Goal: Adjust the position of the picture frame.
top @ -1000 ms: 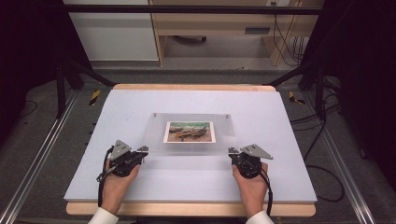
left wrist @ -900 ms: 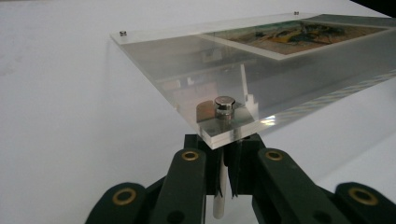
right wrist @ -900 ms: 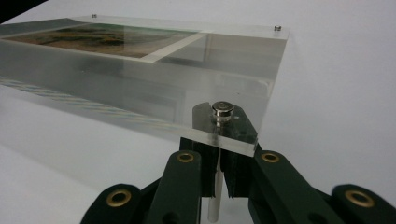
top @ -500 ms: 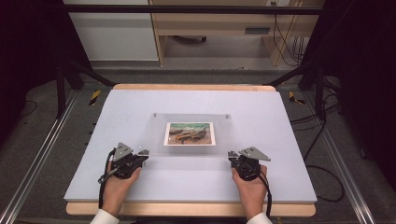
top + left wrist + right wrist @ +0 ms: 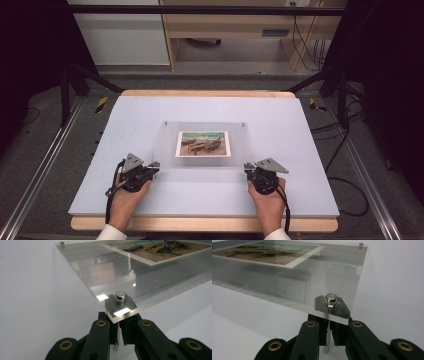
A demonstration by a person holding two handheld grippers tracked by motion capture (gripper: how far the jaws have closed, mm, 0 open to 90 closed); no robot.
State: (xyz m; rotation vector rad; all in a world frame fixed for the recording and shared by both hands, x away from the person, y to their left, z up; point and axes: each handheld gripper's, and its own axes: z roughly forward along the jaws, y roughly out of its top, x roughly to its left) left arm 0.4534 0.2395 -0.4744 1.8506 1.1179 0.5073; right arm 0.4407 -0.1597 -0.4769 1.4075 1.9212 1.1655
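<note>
A clear acrylic picture frame (image 5: 167, 142) lies flat in the middle of the white table top (image 5: 125, 115), with a landscape print (image 5: 202, 144) in it. My left gripper (image 5: 153, 165) is at the frame's near left corner. In the left gripper view its jaws are shut on the metal post (image 5: 117, 341) under the corner's silver cap (image 5: 120, 295). My right gripper (image 5: 248, 167) is at the near right corner. Its jaws are likewise shut on the post (image 5: 327, 338) below that corner's cap (image 5: 331, 298). I cannot tell whether the near edge is lifted.
The white top rests on a wooden board (image 5: 205, 224) that shows along the front and back edges. Dark metal rails (image 5: 42, 170) run down both sides. Cables (image 5: 345, 150) trail on the floor at the right. A wooden desk (image 5: 235, 30) stands beyond the table.
Both grippers and the frame have shifted slightly toward the person's side of the table. The jaws stay at the same corners.
</note>
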